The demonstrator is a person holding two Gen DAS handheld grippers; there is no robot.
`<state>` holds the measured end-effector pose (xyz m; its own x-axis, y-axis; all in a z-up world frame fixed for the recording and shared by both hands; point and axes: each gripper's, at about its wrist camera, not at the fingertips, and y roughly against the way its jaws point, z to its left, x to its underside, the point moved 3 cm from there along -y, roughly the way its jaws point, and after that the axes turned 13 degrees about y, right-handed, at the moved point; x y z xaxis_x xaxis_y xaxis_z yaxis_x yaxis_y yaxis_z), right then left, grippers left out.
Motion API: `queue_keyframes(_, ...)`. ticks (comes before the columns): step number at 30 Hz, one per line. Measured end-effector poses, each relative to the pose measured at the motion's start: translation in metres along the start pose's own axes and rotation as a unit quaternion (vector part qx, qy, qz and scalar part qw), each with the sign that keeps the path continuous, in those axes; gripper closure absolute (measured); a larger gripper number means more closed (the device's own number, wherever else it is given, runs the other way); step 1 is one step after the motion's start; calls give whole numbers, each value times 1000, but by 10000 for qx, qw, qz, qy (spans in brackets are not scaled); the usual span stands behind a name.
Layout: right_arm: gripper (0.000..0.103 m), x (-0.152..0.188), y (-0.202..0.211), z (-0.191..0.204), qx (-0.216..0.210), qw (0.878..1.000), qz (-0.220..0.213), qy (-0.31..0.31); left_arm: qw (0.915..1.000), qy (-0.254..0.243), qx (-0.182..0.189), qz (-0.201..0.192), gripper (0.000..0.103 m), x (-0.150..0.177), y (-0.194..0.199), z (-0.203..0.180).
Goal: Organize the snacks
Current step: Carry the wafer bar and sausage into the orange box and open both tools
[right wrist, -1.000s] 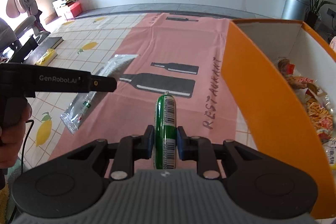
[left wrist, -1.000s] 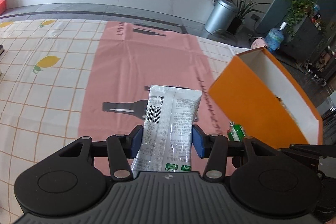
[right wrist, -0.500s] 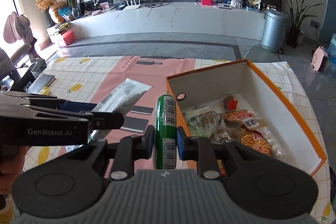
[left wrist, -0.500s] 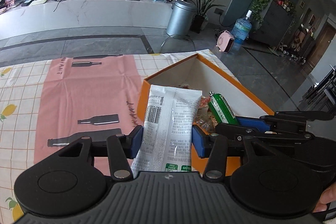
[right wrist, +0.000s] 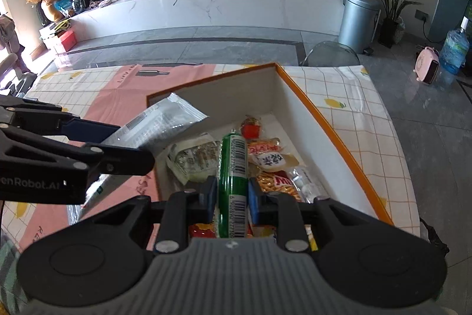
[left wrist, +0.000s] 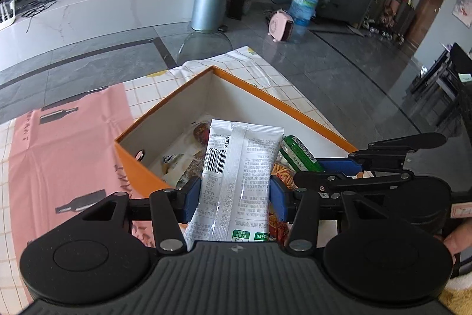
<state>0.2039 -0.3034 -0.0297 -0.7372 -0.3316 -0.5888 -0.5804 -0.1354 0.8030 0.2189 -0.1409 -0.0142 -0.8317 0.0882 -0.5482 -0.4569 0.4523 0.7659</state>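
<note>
My left gripper (left wrist: 234, 198) is shut on a white snack packet (left wrist: 239, 167) and holds it over the orange box (left wrist: 141, 164). My right gripper (right wrist: 230, 198) is shut on a green tube-shaped snack (right wrist: 233, 173) and holds it above the box's inside (right wrist: 298, 105), where several snack packets (right wrist: 265, 160) lie. The white packet also shows in the right wrist view (right wrist: 159, 123), over the box's left wall. The green snack also shows in the left wrist view (left wrist: 298, 155), to the right of the white packet.
The box stands on a checked tablecloth (right wrist: 362, 120) with a pink runner (left wrist: 67, 143) to its left. The table's far edge (right wrist: 380, 96) lies just beyond the box. The floor, a grey bin (right wrist: 357, 22) and a water bottle (left wrist: 302, 5) lie beyond.
Both grippers have moved right, from above the pink runner to over the orange box, each still holding its snack. The box's inside now lies under both.
</note>
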Motion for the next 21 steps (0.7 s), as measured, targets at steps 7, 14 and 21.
queue_keyframes(7,84,16,-33,-43,-186,9977,605,-233,9985,-328,-84,421,47,-5,-41,-20)
queue_keyframes(14,84,21,-60,-54,-336,9941,1015,202,9950,-494,-307,817,47,0,-81,-35)
queue_keyframes(21,84,27,-82,-54,-631,9851,1448,679,9893,-552,-554,1234,47,5,-107,-41)
